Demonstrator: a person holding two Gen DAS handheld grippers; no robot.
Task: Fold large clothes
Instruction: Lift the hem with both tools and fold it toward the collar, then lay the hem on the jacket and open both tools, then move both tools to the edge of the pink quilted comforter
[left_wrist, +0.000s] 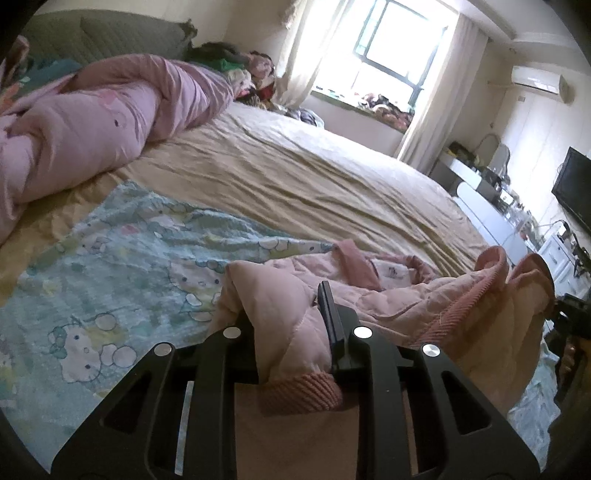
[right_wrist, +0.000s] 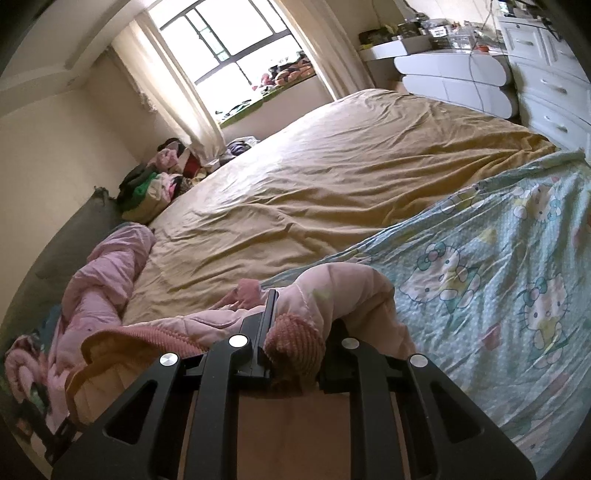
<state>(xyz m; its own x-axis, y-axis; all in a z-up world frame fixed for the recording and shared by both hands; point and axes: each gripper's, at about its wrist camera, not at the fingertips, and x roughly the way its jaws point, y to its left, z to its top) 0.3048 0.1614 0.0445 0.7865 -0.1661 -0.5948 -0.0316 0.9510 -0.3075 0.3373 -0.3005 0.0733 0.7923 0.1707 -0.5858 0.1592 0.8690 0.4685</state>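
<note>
Gripping a pink jacket (left_wrist: 399, 295) at two spots, both grippers hold it just above the bed (left_wrist: 295, 177).

Left gripper (left_wrist: 291, 332) is nearly closed, its fingers (left_wrist: 327, 310) pinching quilted fabric beside a ribbed cuff (left_wrist: 303, 391); the rest of the jacket spreads beyond the gripper onto a cartoon-print sheet (left_wrist: 122, 258). Right gripper (right_wrist: 295, 332) is likewise clamped almost shut on a ribbed cuff (right_wrist: 295, 343), the sleeve (right_wrist: 343, 284) arching over its tips toward the sheet (right_wrist: 498, 277). A pink quilt (left_wrist: 92, 118) lies bunched at the bed's head, well apart from the jacket.
</note>
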